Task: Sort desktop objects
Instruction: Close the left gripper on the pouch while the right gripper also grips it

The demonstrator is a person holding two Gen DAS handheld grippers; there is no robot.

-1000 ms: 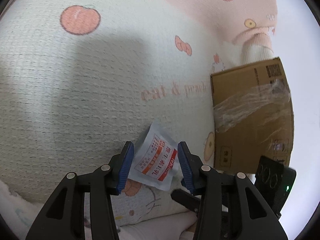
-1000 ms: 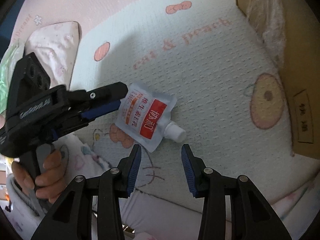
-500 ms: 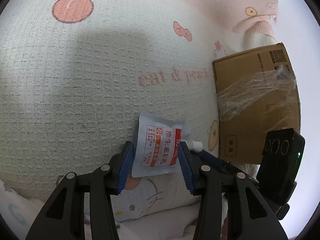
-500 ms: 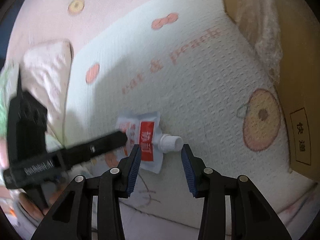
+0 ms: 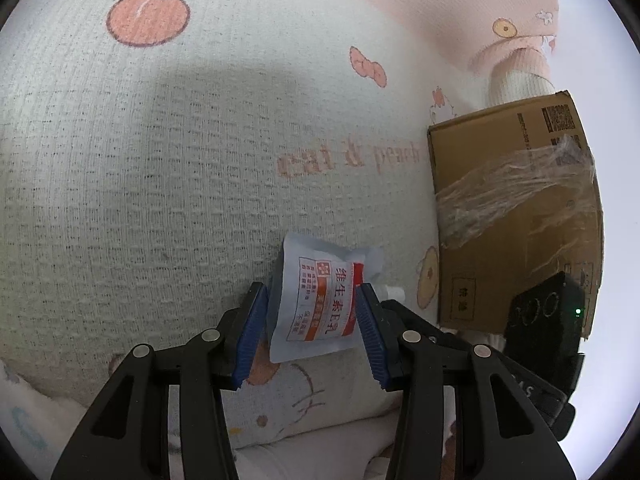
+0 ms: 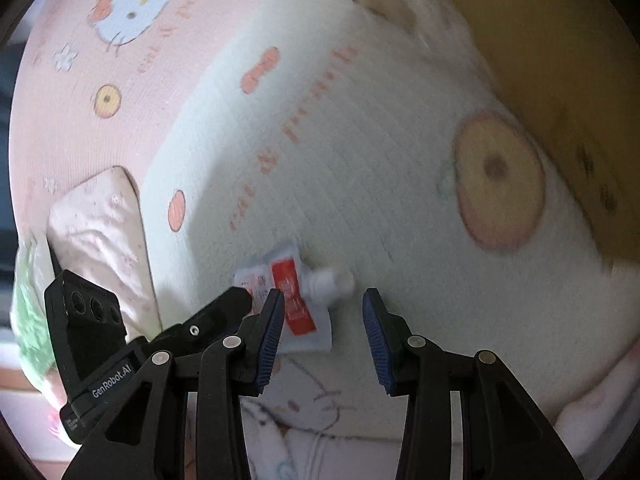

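left cam: our left hand-held gripper (image 5: 310,332) clamps the white spout pouch (image 5: 316,308) above the peach-print blanket (image 5: 160,184), taped cardboard box (image 5: 516,224) closed | right cam: blurry, our right hand-held gripper (image 6: 323,334) stands apart around the cap (image 6: 330,282), not pinching

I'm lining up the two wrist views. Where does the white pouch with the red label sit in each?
Left wrist: the pouch is at lower centre, between the left tool's fingers.
Right wrist: the pouch is at lower centre, beside the right tool's left finger.
Shared landmark: cardboard box on the right.
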